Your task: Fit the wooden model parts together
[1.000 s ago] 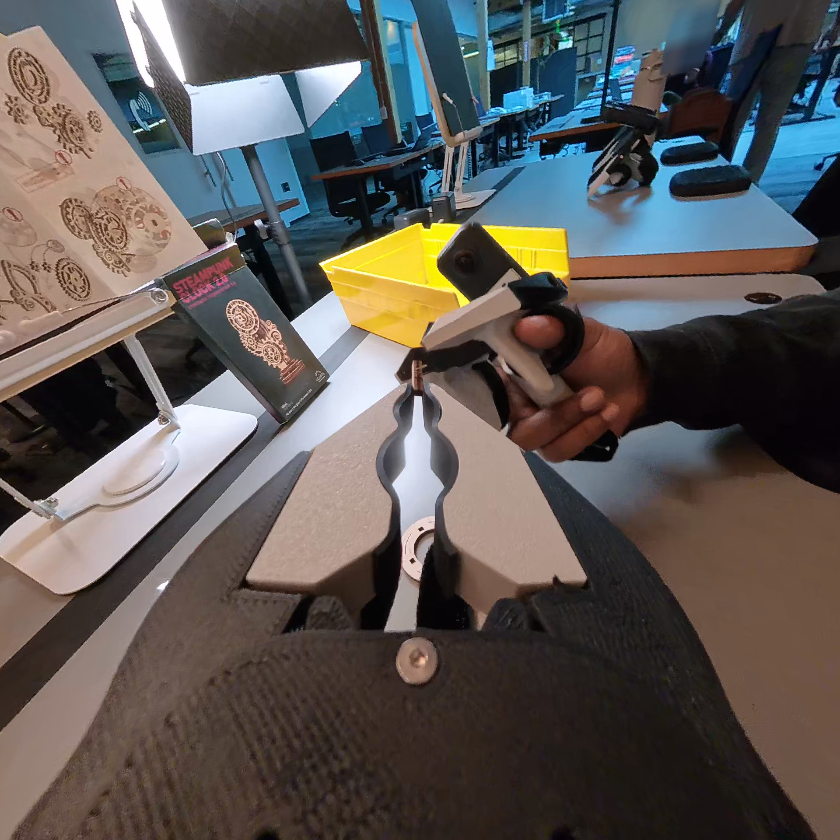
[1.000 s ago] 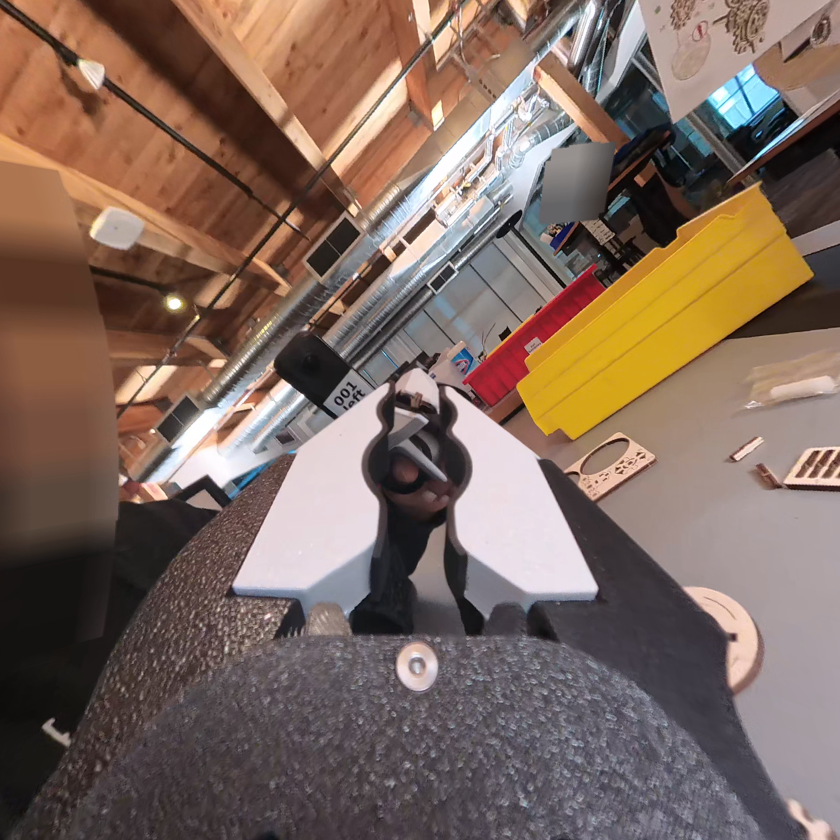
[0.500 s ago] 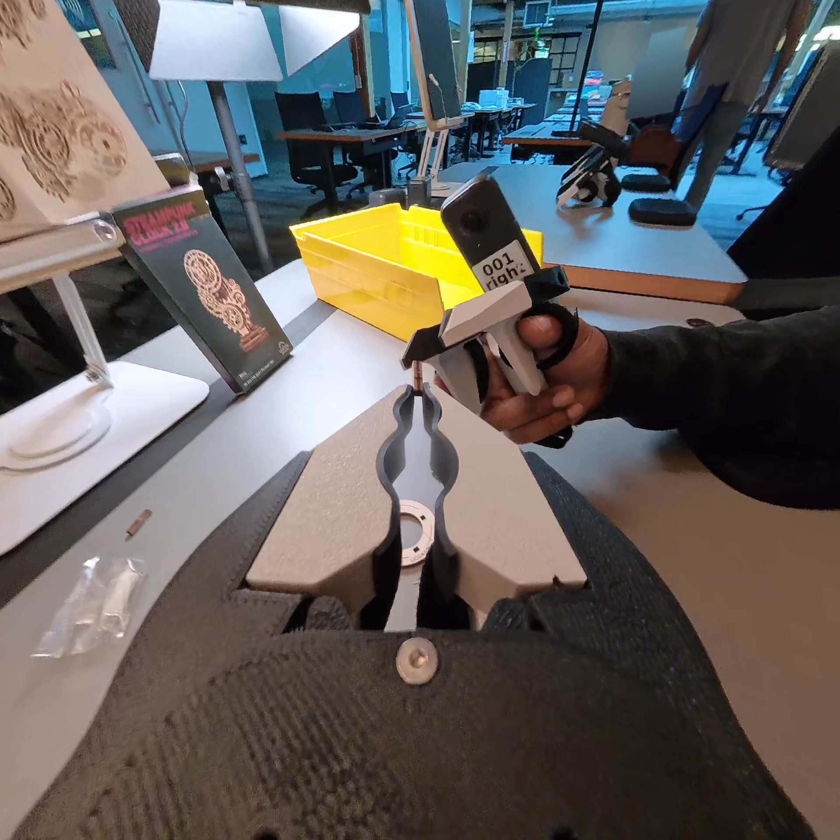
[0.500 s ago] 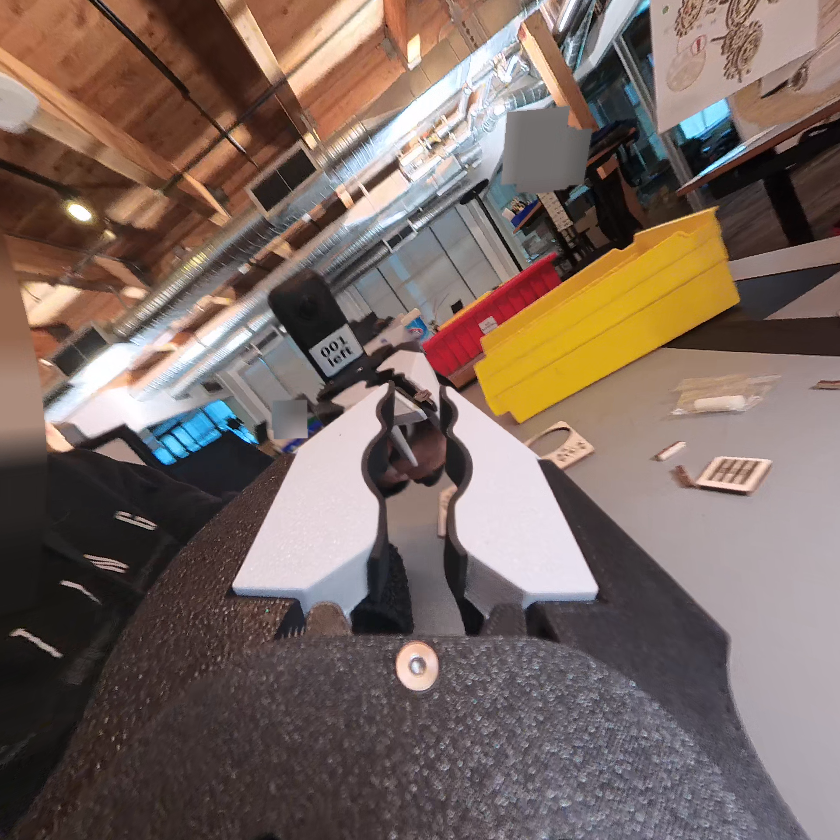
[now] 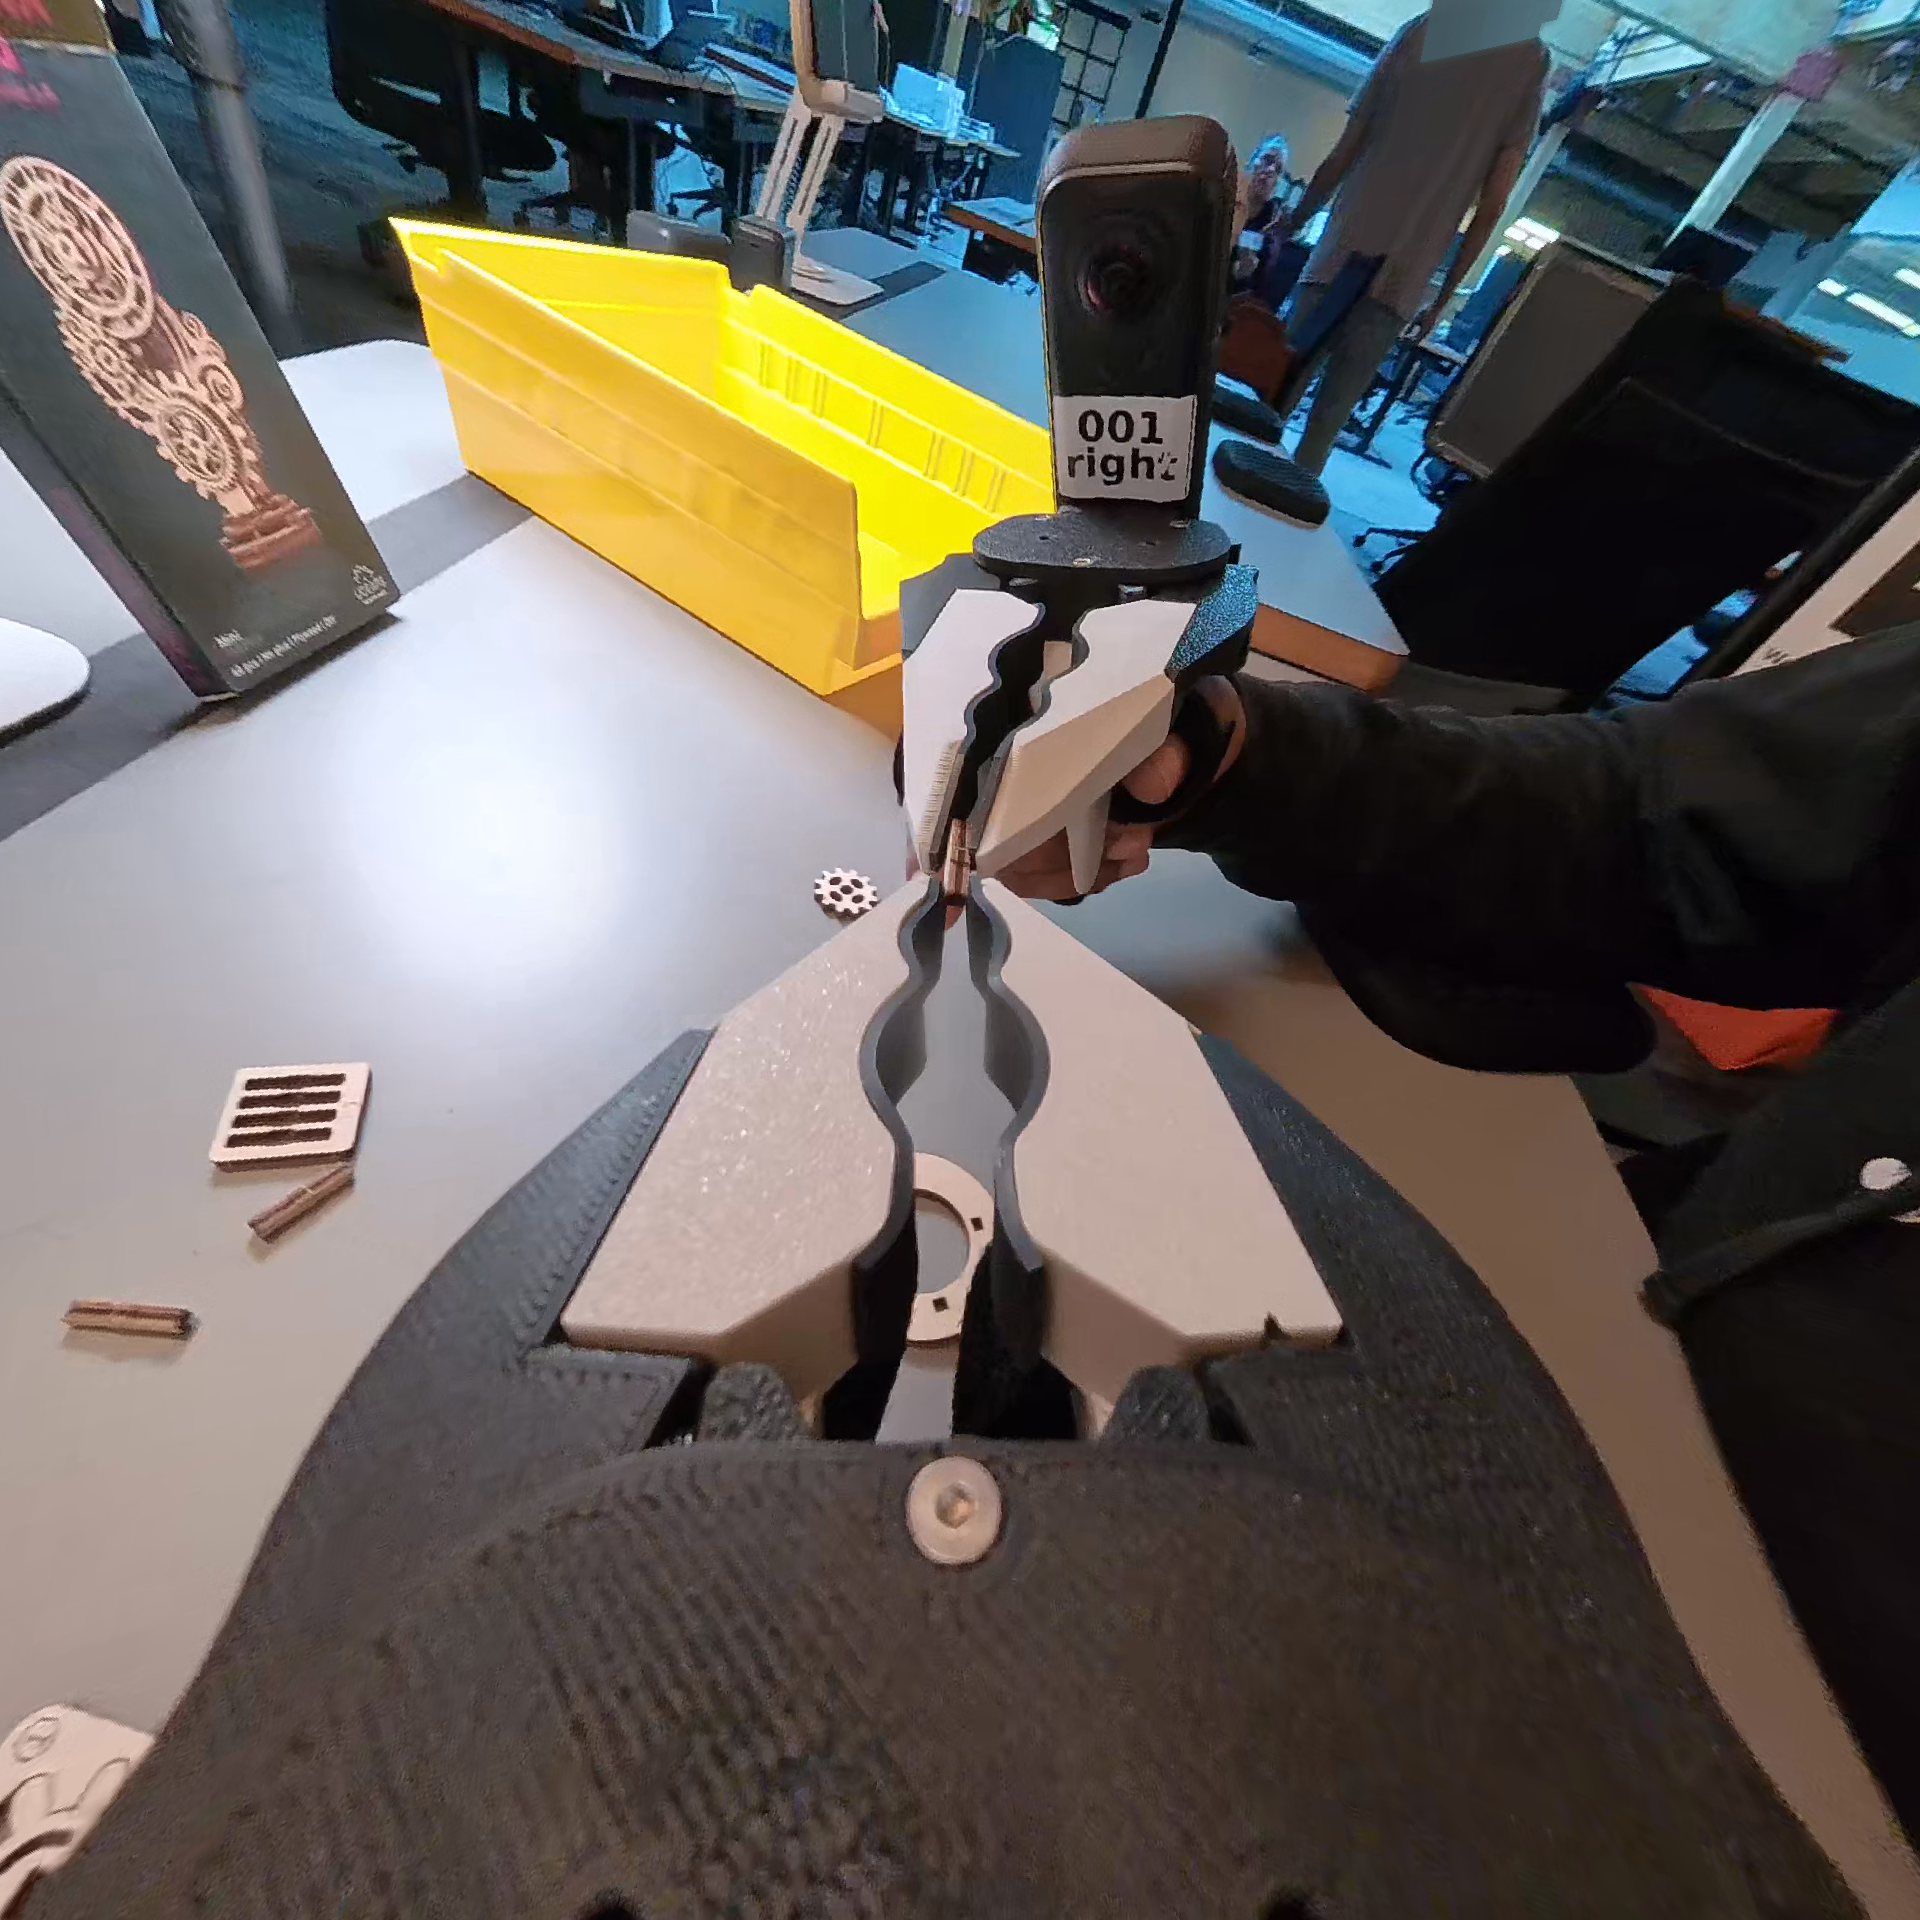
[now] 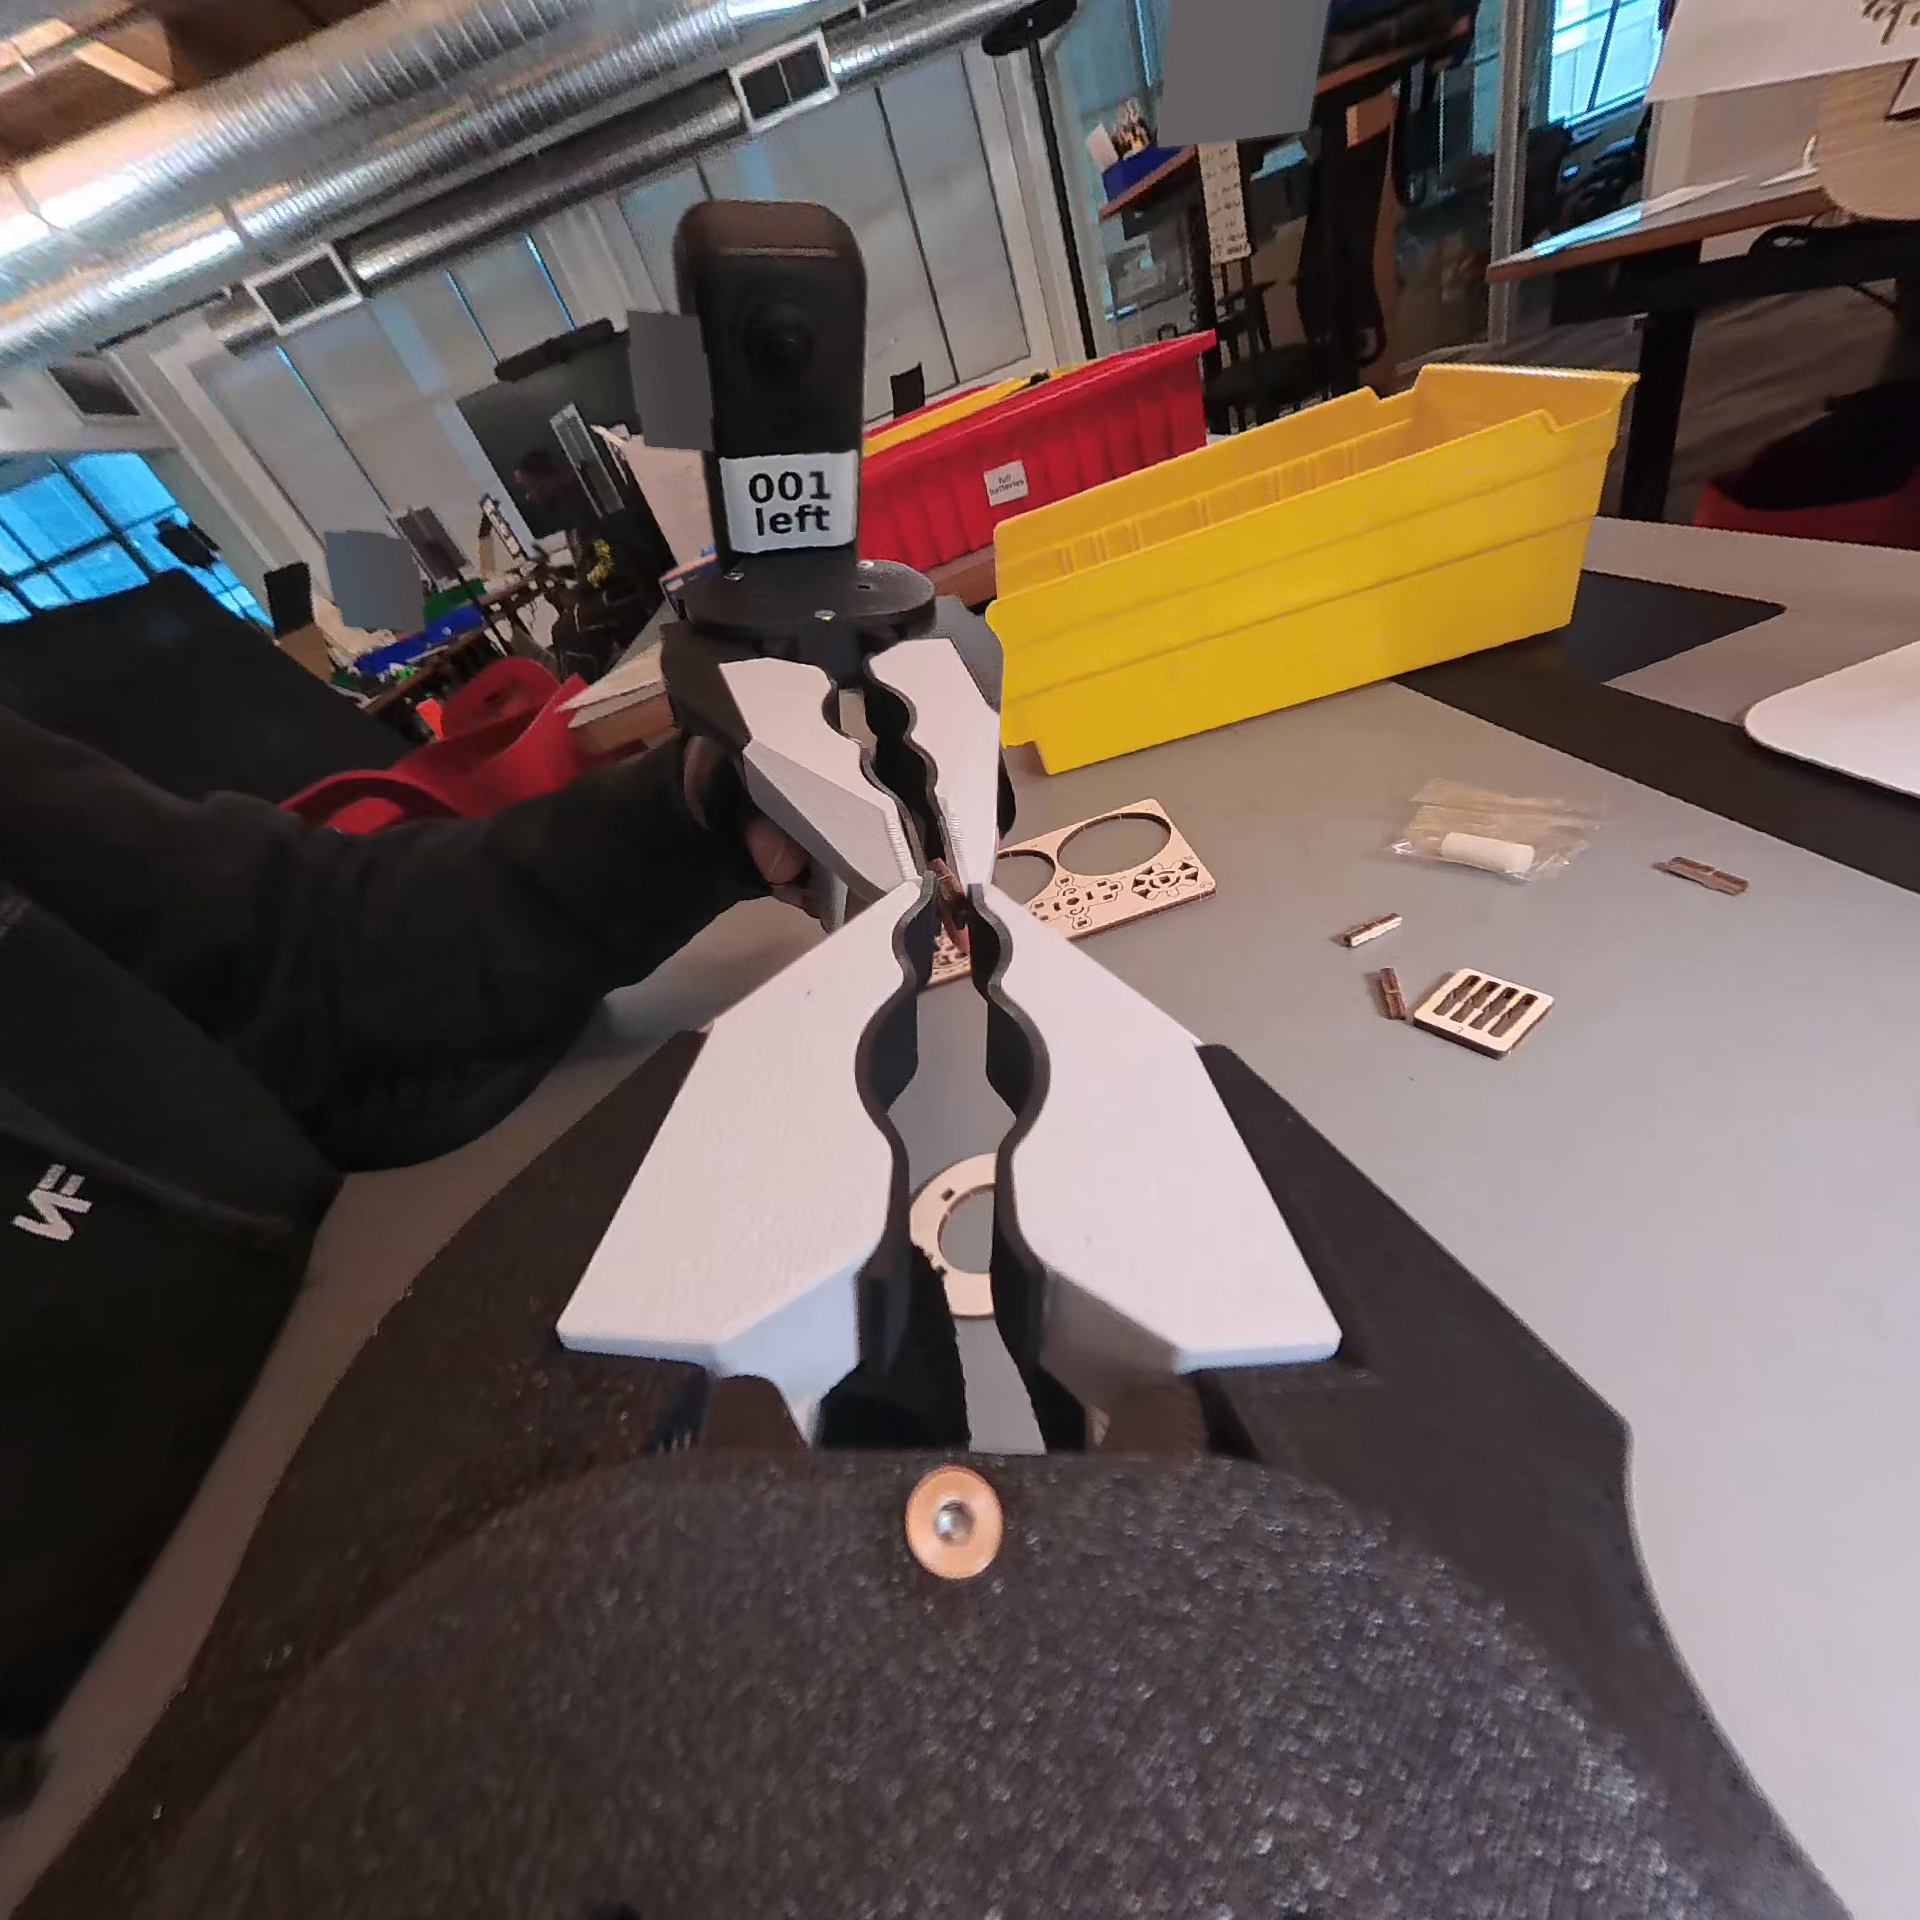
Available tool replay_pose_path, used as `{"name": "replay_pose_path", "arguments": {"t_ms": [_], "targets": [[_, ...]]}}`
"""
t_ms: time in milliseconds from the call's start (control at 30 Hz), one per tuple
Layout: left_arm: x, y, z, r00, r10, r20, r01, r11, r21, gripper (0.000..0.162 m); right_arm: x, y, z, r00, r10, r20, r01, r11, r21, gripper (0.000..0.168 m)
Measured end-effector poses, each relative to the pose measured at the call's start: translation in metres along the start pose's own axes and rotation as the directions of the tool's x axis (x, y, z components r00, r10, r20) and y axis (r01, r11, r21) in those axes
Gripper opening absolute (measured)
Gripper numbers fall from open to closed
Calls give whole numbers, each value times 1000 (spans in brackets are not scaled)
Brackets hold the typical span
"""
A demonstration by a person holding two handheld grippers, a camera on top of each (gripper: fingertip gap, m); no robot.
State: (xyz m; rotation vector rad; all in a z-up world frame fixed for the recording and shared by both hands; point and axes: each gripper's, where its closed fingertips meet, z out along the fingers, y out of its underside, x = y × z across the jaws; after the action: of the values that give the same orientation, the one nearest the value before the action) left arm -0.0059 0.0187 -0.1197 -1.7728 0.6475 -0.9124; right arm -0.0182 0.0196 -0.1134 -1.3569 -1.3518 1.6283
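Observation:
In the left wrist view my left gripper [image 5: 951,906] is shut on the lower end of a small brown wooden pin [image 5: 956,864]. My right gripper [image 5: 961,836] meets it tip to tip from the far side and is shut on the pin's upper end. In the right wrist view my right gripper [image 6: 948,902] holds the same pin [image 6: 948,891], with the left gripper [image 6: 928,854] opposite it. Both are held above the grey table [image 5: 468,883]. A flat wooden ring [image 5: 940,1242] lies on the table under the fingers; it also shows in the right wrist view [image 6: 961,1231].
On the table lie a slotted wooden plate [image 5: 291,1114], loose pins [image 5: 301,1200], a small gear [image 5: 844,891], a cut-out wooden sheet [image 6: 1101,873] and a plastic bag [image 6: 1491,847]. A yellow bin [image 5: 675,447] and the kit box [image 5: 177,416] stand behind. A red bin [image 6: 1039,457] is farther back. The tips of both grippers are at nearly the same place. Both grippers' tips are roughly 15 centimetres from the slotted wooden plate [image 5: 291,1114]. It turns up in the right wrist view [image 6: 1475,1008] as well.
Both grippers have tilted down towards the table and turned to face each other head-on, tips still together at the pin. More of the table and its loose parts has come into view.

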Motion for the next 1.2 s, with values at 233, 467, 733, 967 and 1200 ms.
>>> {"name": "replay_pose_path", "arguments": {"t_ms": [233, 467, 733, 967, 1200], "targets": [[-11, 7, -2, 999, 17, 44, -16, 1000, -23, 8, 16, 6, -3, 973, 230, -29, -231, 973, -22, 1], [-22, 14, 0, 970, 180, 163, -167, 982, -93, 15, 24, 16, -4, 854, 519, 25, -519, 855, -22, 1], [-23, 13, 4, 907, 350, 235, -322, 935, -149, 4, 21, 17, -1, 844, 536, 34, -535, 844, -33, 1], [-18, 8, 6, 956, 231, 182, -224, 973, -57, 2, 18, 7, -1, 916, 400, 36, -401, 916, 16, 5], [-2, -8, 0, 997, -53, -55, 61, 988, 140, 2, -3, -10, 0, 986, 144, 84, -151, 985, 88, 15]]}}
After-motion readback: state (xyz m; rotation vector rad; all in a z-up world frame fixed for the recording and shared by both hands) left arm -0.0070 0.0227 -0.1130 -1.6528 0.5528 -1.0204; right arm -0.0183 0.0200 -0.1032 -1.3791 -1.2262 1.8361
